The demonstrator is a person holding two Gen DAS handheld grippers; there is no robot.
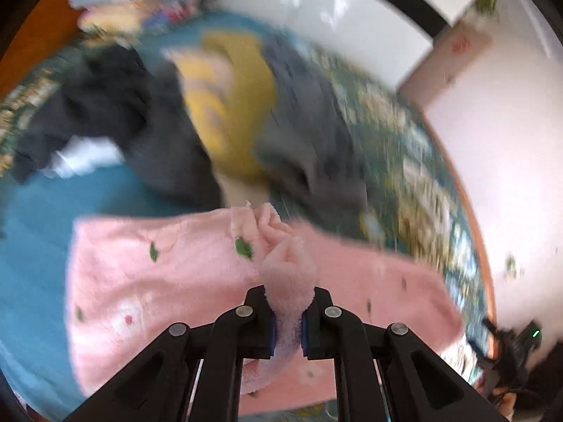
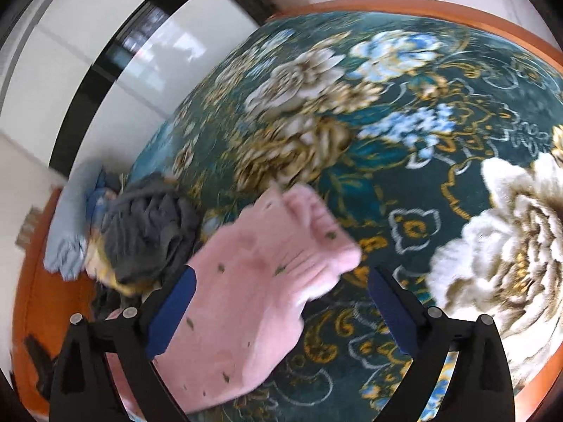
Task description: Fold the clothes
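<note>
- Pink fleece garment [image 1: 158, 281] w/ small green specks lies on the bed, part on a teal sheet [image 1: 31, 218], part on a floral blanket [image 2: 422, 112].
- Left gripper [image 1: 288, 316]: jaws pinched together on a bunched fold of the pink fleece; fabric squeezed up betw. the blue pads.
- Right gripper [image 2: 281, 313]: jaws wide apart, gripping nothing; pink garment [image 2: 253, 281] sits betw. them, left pad against the fabric edge, right pad over bare blanket.
- Behind the fleece in left view: pile of dark grey clothes [image 1: 140, 123] and a yellow item [image 1: 232, 105], blurred.
- Right view: grey pile [image 2: 151, 225] just beside the fleece; light blue cloth [image 2: 67, 225] past it, near the bed's orange edge [image 2: 31, 299].
</note>
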